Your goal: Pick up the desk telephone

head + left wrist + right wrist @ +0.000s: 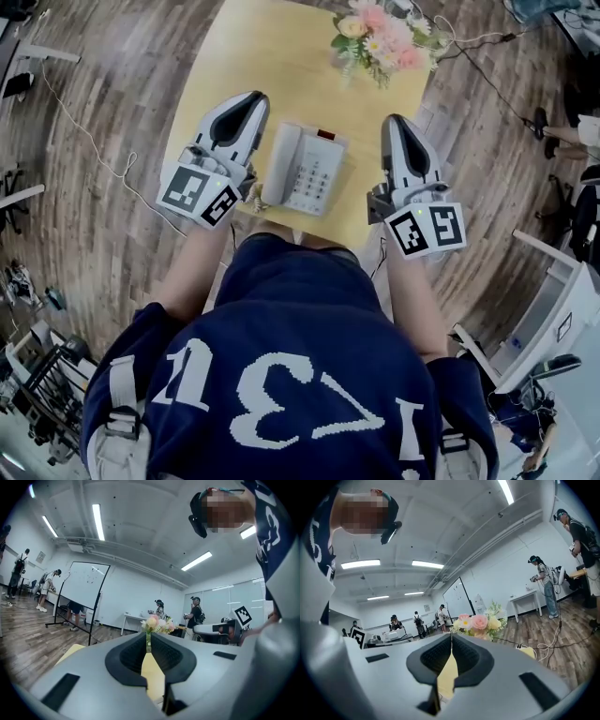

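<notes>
A white desk telephone (pixel 305 170) with its handset on the left side lies near the front edge of a small yellow table (pixel 253 56). My left gripper (pixel 253 98) hovers just left of the phone, jaws shut and empty, pointing level toward the far side. My right gripper (pixel 392 122) hovers just right of the phone, also shut with nothing held. In the left gripper view the tips (pixel 149 637) meet with the yellow tabletop showing below them. In the right gripper view the tips (pixel 451 637) meet the same way. The phone is hidden in both gripper views.
A bouquet of pink and yellow flowers (pixel 382 37) stands at the table's far right corner; the flowers (pixel 480 622) also show ahead of the right gripper. Cables (pixel 84 122) trail on the wood floor. Several people, desks and a whiteboard (pixel 82 590) stand in the room beyond.
</notes>
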Motion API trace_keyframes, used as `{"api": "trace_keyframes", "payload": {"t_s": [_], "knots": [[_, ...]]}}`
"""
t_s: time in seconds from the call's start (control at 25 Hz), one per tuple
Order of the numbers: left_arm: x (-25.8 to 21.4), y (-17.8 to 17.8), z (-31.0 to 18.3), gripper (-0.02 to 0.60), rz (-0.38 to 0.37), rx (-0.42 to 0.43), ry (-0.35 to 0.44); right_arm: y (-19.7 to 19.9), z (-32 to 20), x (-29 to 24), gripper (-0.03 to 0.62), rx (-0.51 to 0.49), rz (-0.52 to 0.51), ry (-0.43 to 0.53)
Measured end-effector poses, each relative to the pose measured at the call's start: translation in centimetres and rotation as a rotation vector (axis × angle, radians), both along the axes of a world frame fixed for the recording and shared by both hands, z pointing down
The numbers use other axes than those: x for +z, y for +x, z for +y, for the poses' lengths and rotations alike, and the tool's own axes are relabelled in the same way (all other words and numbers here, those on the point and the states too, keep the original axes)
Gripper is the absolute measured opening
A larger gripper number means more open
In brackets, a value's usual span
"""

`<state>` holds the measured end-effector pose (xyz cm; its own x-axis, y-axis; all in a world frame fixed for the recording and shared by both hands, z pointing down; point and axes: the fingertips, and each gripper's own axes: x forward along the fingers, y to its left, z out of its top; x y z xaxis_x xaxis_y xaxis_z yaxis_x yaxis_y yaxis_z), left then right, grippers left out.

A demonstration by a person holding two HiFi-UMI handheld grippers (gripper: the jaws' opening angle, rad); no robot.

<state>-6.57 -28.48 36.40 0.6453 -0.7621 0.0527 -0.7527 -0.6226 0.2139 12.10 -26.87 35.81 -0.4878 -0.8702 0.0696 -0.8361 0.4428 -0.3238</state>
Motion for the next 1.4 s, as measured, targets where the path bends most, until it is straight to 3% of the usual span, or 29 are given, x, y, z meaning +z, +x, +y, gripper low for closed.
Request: {"api": "trace_keyframes", "payload": {"t_s": [0.04,0.16,0.2,0.56,0.6,0.68,0.8,0.92,1.12,1.32,1.4], "knots": [[0.8,0.2,-0.1,0.022,-0.001,0.022,-0.022,-0.2,-0.1,0.7,0.029,0.005,0.000,-0.018],[3.5,1.1,0.0,0.182,0.001,0.109,-0.114,-0.3,-0.2,3.8,0.029,0.025,0.010,-0.085],[4.5,1.3,0.1,0.207,0.000,0.134,-0.146,-0.4,0.0,5.0,0.029,0.029,0.020,-0.111],[15.5,1.0,3.1,0.288,-0.030,0.263,-0.481,-2.3,3.5,16.9,0.031,-0.029,0.178,-0.359],[16.6,0.9,3.5,0.291,-0.031,0.276,-0.516,-2.6,4.0,18.1,0.046,-0.047,0.157,-0.401],[18.6,0.8,4.3,0.299,-0.024,0.306,-0.590,-3.4,5.2,20.4,0.183,-0.083,0.080,-0.503],[20.9,0.8,5.5,0.305,-0.006,0.357,-0.692,-4.0,6.8,23.4,0.244,-0.115,-0.001,-0.633],[22.3,1.0,6.7,0.313,0.013,0.408,-0.773,-4.7,8.2,25.4,0.252,-0.165,-0.060,-0.719],[23.6,1.8,7.9,0.322,0.088,0.445,-0.898,-5.7,8.9,26.2,0.253,-0.197,-0.252,-0.803],[23.9,2.1,7.8,0.329,0.174,0.472,-0.915,-5.3,8.6,26.8,0.250,-0.154,-0.279,-0.810],[23.9,2.0,7.8,0.328,0.187,0.473,-0.910,-4.9,8.5,27.0,0.221,-0.125,-0.318,-0.818]]}}
